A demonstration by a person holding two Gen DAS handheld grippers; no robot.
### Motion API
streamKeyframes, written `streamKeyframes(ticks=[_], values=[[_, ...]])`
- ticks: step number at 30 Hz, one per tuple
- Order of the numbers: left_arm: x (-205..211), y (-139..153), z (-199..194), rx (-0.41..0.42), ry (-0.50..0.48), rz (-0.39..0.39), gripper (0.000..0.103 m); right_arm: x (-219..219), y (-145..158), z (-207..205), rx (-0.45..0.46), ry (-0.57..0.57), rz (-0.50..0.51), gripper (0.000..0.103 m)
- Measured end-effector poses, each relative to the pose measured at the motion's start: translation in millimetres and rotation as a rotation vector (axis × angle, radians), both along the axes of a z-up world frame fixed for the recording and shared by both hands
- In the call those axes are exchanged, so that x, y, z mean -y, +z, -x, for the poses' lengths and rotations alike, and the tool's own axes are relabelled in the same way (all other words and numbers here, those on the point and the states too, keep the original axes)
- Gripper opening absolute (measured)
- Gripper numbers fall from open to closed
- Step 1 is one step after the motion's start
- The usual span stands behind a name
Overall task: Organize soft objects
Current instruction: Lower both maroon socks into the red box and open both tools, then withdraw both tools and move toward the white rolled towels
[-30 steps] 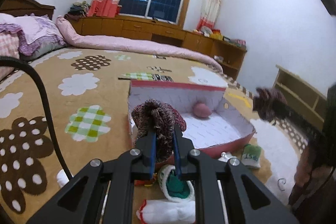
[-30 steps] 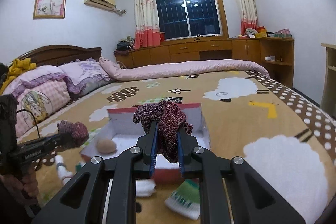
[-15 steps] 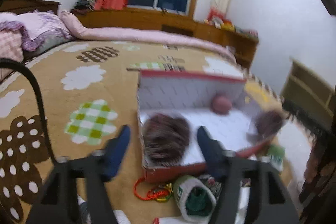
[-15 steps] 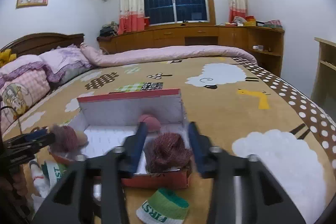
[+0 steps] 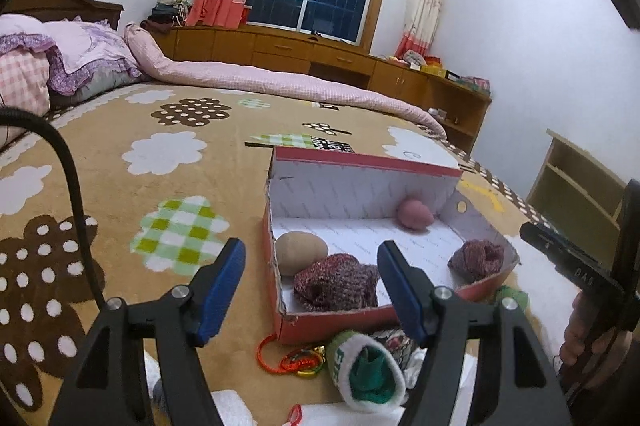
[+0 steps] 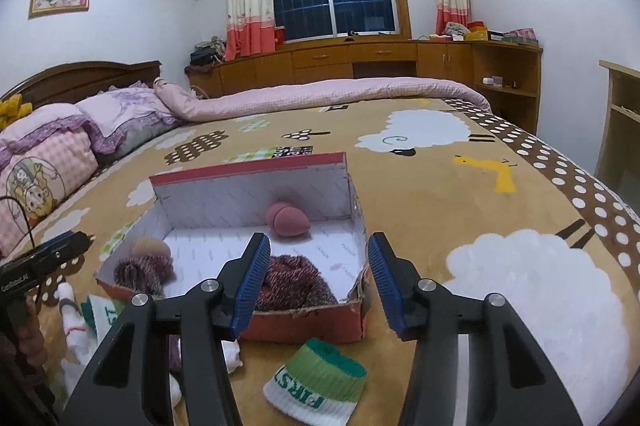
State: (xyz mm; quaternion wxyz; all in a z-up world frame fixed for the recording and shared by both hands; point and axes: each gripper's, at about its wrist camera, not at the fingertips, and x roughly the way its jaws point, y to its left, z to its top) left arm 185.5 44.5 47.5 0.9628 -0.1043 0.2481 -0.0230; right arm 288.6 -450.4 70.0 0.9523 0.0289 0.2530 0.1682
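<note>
We hold two black claws with blue ribbed pads over a bed covered in a tan fleece blanket printed with clouds and sheep (image 6: 460, 210). Both our left claw (image 5: 310, 284) and our right claw (image 6: 316, 280) are spread wide and pinch nothing. In front of them sits a shallow red cardboard box with a white lining (image 5: 360, 162). Inside it lie two bundled maroon knitted socks, one near the left front corner (image 5: 336, 282) and one at the right front corner (image 5: 476, 258), plus a pink sponge egg (image 5: 414, 214) against the back wall and a tan sponge egg (image 5: 300, 250) beside the left sock. Outside the box, on the blanket just before its front wall, rests a rolled white sock with green stripes and lettering (image 6: 316, 382); more white socks (image 6: 72, 310) and a red cord charm (image 5: 296, 362) lie near it. We judge the striped roll to be light, soft and squashy, not slippery or fragile; pinching it across the thick middle of the roll, not the loose cuff, should stop it unrolling.
</note>
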Motion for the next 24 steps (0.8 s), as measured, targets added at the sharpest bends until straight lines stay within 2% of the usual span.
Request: streamKeyframes(ticks=[9,16,24], values=[[-2.7,-7.3,29.0,-0.046,0.001,0.013,0.071,11.3,-10.0,31.6,-0.057,-0.016,-0.094,0.057],[-0.9,-9.2,58.0,-0.058,-0.006,0.004,0.069,5.4,-13.1,74.3,-0.020,0.003,-0.060,0.058],[9.1,-2.8,96.3,-0.029,-0.016,0.004,0.067,6.2,-17.4,110.6,-0.031,0.023,-0.094,0.058]])
